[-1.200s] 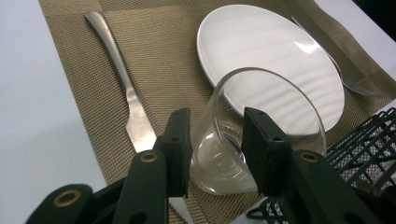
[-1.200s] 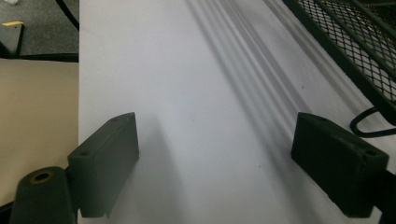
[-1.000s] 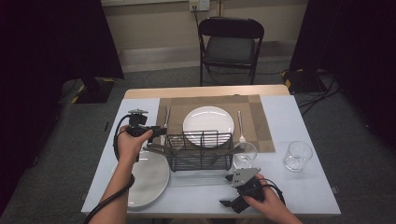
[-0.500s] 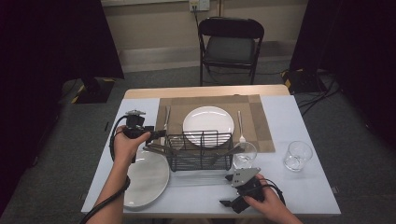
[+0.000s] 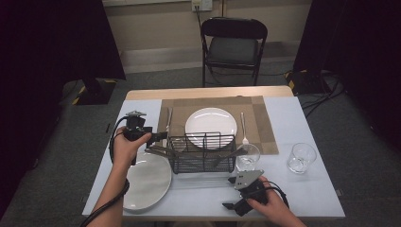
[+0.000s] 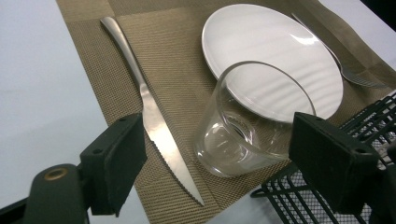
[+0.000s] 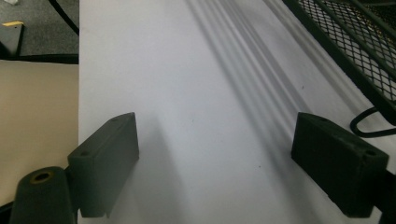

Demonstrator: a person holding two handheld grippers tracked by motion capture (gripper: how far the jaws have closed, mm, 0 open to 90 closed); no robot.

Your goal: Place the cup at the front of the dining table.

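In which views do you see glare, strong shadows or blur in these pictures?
Left gripper view: soft glare streaks on the white plate, a shine along the knife, and the near gripper jaws slightly blurred. Right gripper view: long striped shadows of the wire basket fall across the white table. High view: the table is lit evenly, the surroundings stay dark.
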